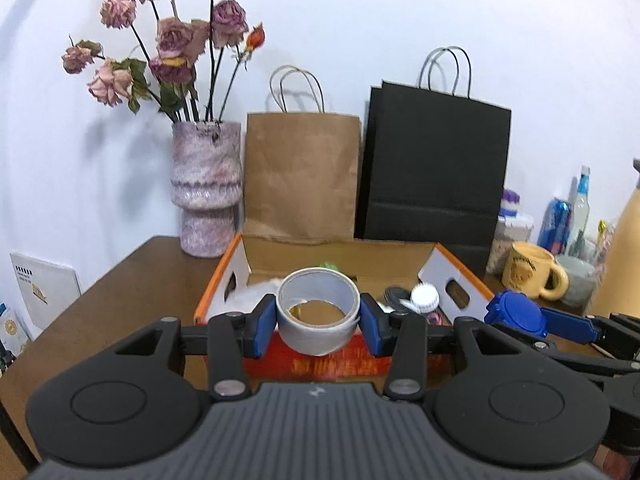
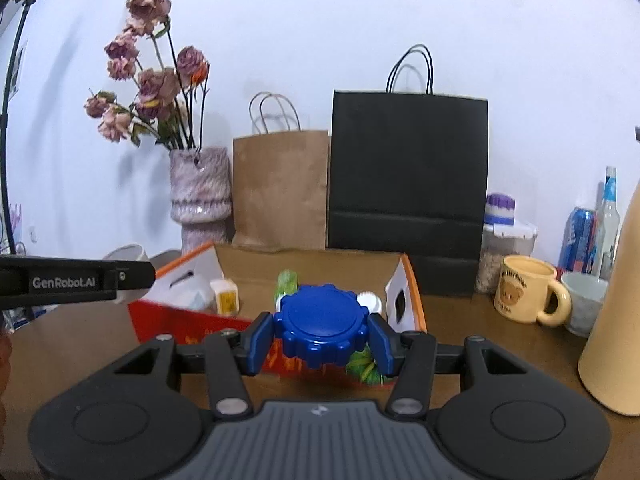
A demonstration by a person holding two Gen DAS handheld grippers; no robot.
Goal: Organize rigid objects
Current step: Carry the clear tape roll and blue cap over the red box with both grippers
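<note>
My left gripper [image 1: 318, 322] is shut on a grey roll of tape [image 1: 318, 310] and holds it just above the near wall of an open cardboard box [image 1: 320, 364] with orange edges. My right gripper [image 2: 320, 334] is shut on a round blue ridged lid [image 2: 322, 330], held above the same box's near wall [image 2: 180, 322]. The blue lid also shows at the right of the left wrist view [image 1: 516, 314]. Inside the box lie a white bottle cap [image 1: 425, 297], a dark round object [image 1: 396, 295], a small yellow cube [image 2: 226, 296] and a green item [image 2: 287, 280].
Behind the box stand a pink vase of dried roses [image 1: 206, 188], a brown paper bag [image 1: 302, 176] and a black paper bag [image 1: 436, 168]. To the right are a yellow mug [image 2: 528, 294], a grey bowl [image 2: 584, 300], a blue can [image 2: 578, 240], a bottle [image 2: 608, 216] and a tall tan container [image 2: 616, 320].
</note>
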